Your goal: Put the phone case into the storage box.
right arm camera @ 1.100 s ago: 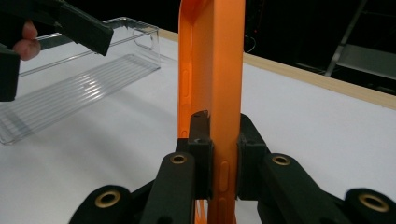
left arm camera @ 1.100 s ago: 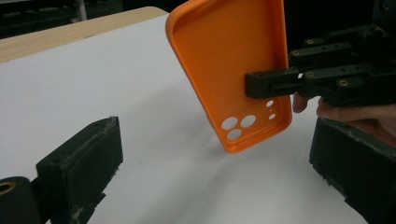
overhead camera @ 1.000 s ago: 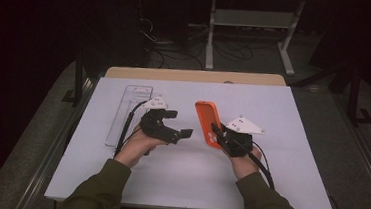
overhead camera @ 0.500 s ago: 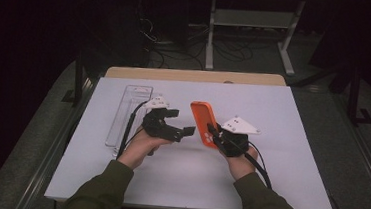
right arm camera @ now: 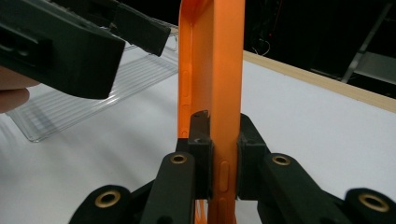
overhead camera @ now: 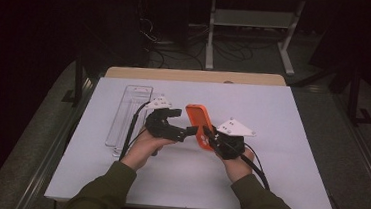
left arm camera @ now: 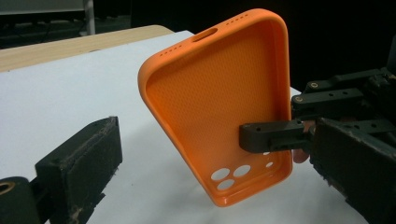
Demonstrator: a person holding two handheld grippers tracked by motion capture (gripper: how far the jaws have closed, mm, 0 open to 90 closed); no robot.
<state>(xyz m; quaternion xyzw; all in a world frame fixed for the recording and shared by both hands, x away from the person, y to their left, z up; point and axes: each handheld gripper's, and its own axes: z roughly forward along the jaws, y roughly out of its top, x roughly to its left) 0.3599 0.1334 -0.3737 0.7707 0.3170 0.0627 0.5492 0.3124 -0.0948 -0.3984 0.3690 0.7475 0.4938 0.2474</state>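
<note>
While our right gripper (right arm camera: 218,158) clamps the long side edge of the orange phone case (right arm camera: 212,79), its two jaws pressed against either face of the rim, we hold the case lifted off the white table (overhead camera: 283,117) and tilted. From the left gripper view, the case (left arm camera: 224,107) shows us its hollow inner side, with the camera cut-outs at the lower end and the charging-port slot at the upper end. One jaw of our right gripper (left arm camera: 280,137) reaches in from the right of that view and lies against the inside of the case just above the cut-outs.

Our left gripper (overhead camera: 184,127) stands wide, holding nothing. Its jaws sit spread on both sides of the case without touching it: one jaw is low at the left of its own view, well apart from the case, the other at the right, close to our right gripper. In the high view, the case (overhead camera: 198,123) stands between the two grippers, just beside the tip of the left one.

Beyond our left gripper, away from the case, a clear plastic tray (overhead camera: 127,112) lies flat on the table.
</note>
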